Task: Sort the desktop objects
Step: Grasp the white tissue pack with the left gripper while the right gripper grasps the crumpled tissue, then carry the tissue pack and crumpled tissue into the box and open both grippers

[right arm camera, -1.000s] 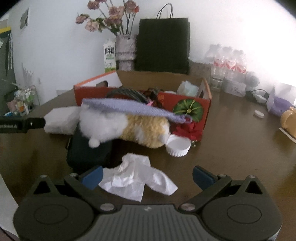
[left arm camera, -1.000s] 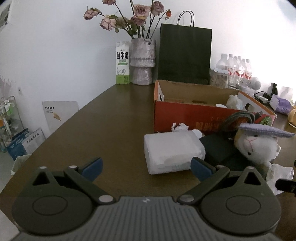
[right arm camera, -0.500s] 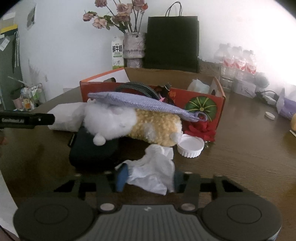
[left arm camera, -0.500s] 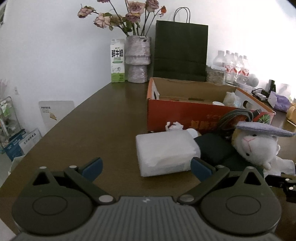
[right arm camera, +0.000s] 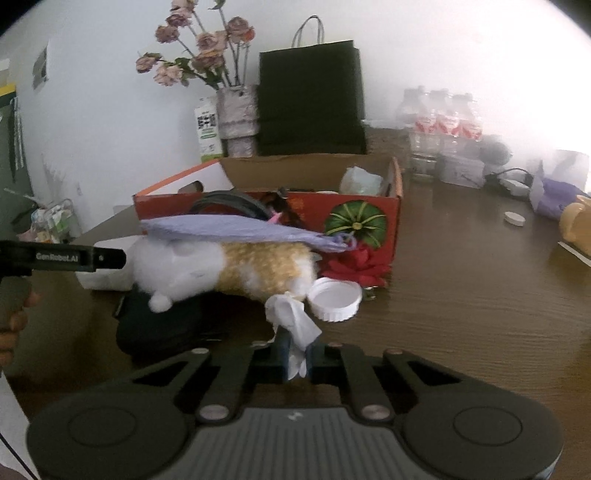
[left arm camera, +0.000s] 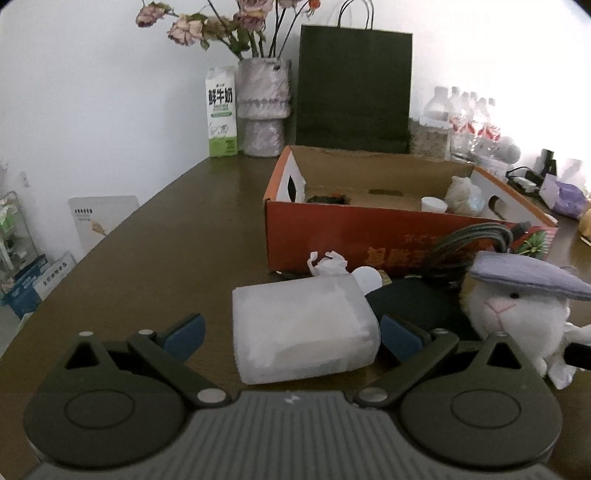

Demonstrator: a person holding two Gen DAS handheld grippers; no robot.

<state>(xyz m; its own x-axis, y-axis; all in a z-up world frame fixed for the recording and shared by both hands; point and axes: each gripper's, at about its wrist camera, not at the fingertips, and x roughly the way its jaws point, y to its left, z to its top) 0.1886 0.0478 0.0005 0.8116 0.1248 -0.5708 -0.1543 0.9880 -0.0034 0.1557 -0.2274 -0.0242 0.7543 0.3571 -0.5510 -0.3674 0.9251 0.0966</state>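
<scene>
Tissue [right arm camera: 291, 317] pinched in right gripper [right arm camera: 297, 360] jaws, just closing on it; left gripper [left arm camera: 291, 332] jaws open around pack [left arm camera: 303, 328]; box [left arm camera: 369, 236] barely filled, toy [right arm camera: 221, 266], cap [right arm camera: 334, 299] still out.

Looked like an office or meeting room: long brown table [left arm camera: 177, 236], bottled water pack [right arm camera: 443, 125], dried flowers [left arm camera: 221, 26], paper bag [left arm camera: 354, 88].

Desktop clutter beside an open red box

A crumpled white tissue [right arm camera: 293, 321] is pinched upright in the right hand-held gripper [right arm camera: 297, 360]. A white-and-tan plush toy [right arm camera: 225, 267] under a flat lilac cap lies over a black pouch [right arm camera: 162, 328]; a white lid [right arm camera: 334, 299] sits open-side up beside it. A white tissue pack [left arm camera: 303, 328] lies near the red cardboard box [left arm camera: 354, 240].
</scene>
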